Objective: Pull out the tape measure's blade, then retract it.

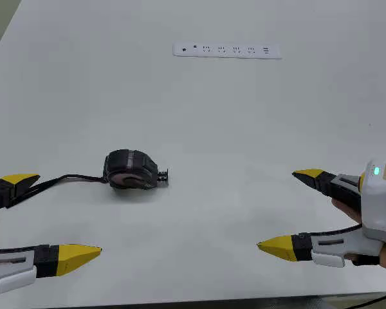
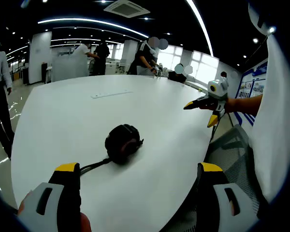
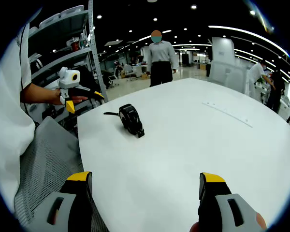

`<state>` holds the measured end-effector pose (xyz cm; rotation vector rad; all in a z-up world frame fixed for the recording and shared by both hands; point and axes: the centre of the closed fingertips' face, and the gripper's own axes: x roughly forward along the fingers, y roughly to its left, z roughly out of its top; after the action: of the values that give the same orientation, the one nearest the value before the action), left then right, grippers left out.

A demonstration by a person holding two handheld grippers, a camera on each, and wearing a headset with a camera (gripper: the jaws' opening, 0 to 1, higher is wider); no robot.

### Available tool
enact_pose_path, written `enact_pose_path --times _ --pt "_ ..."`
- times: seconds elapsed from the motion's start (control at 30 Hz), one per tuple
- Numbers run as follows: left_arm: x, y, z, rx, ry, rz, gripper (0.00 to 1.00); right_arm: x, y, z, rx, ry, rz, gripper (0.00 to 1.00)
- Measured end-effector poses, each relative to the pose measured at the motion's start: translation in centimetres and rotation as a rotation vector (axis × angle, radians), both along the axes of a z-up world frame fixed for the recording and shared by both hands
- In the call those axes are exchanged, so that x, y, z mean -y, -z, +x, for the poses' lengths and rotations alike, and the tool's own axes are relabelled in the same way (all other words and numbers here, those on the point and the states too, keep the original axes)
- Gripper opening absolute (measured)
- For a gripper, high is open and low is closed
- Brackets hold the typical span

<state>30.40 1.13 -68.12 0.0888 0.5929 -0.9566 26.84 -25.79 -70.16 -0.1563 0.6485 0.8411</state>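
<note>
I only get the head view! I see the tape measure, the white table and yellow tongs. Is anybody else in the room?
Observer: Yes. The right gripper view shows a person in a white shirt standing beyond the table.
Operator: Any furniture?
Observer: A metal shelf rack stands behind the left tongs.
Operator: More people?
Observer: The left gripper view shows several people past the table's far side.
</note>
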Motion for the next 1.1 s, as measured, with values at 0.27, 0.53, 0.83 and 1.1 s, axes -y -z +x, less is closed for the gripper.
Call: enact_pose_path --times 0.27,0.53,0.83,1.1 --pt "0.2 0.2 -0.1 -0.010 0.009 0.001 0.99 0.0 0.1 0.2 0.003 0.004 0.005 0.96" --pt "0.1 0.5 0.0 -0.020 0.007 0.002 0.99 0.0 0.3 0.2 0.002 0.003 0.003 0.96" --pt "0.2 0.4 0.4 -0.032 0.002 -0.022 0.99 0.0 0.5 0.6 -0.006 0.001 0.000 0.96" --pt "1.0 0.7 1.1 -0.031 0.040 -0.016 0.99 -0.6 0.7 1.2 -0.002 -0.028 -0.009 0.96"
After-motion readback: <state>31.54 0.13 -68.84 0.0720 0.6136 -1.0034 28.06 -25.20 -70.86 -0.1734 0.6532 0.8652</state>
